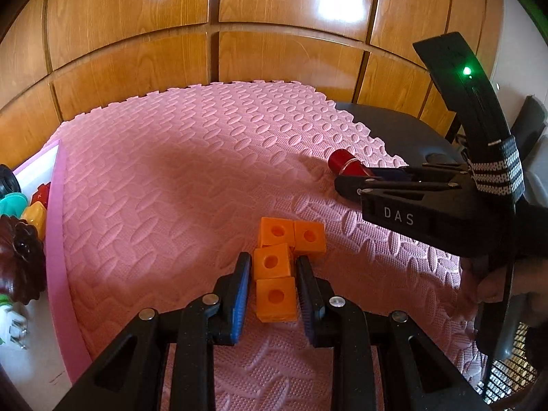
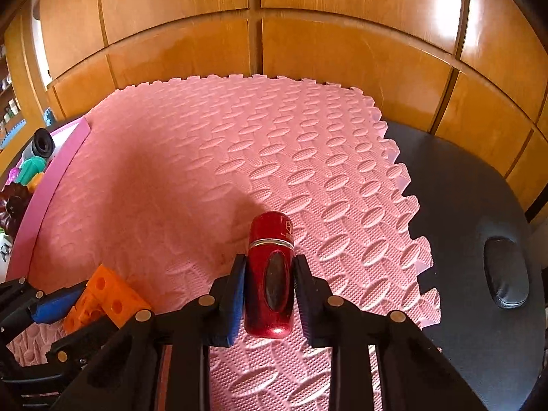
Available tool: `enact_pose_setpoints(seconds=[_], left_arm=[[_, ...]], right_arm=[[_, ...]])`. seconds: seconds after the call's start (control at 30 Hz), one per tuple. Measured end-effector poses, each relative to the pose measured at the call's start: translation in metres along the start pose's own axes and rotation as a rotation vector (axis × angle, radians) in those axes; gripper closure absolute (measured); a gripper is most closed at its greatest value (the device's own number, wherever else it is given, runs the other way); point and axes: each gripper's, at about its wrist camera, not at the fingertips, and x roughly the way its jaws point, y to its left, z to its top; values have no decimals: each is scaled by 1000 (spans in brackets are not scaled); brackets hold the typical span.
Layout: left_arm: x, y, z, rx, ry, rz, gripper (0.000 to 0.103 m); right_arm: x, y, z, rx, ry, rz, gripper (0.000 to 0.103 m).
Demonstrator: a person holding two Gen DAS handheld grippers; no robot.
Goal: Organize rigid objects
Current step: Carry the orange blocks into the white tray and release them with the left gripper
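Orange plastic cube blocks with round holes, joined in an L, sit clenched between my left gripper pads on the pink woven-pattern foam mat. My right gripper grasps a glossy red metallic bottle lying lengthwise. Beyond, the mat's jagged edge meets the black padded bench; open mat stretches toward the wooden panel wall.

**My 2 black grippers**

My left gripper and right gripper are matte black linkages with silver rivets and blue finger pads. The right one carries white "DAS" lettering, a green light, and a black-and-white woven strap.
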Motion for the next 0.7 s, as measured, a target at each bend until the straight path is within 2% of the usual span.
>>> enact_pose_setpoints(seconds=[0.53,0.7], left_arm=[[-9,11,-2,-50,22,-12,77],[-27,11,1,-59,-12,-35,77]], right_arm=[[1,1,1,-5,-4,-8,76],[1,1,1,-4,-4,-7,76]])
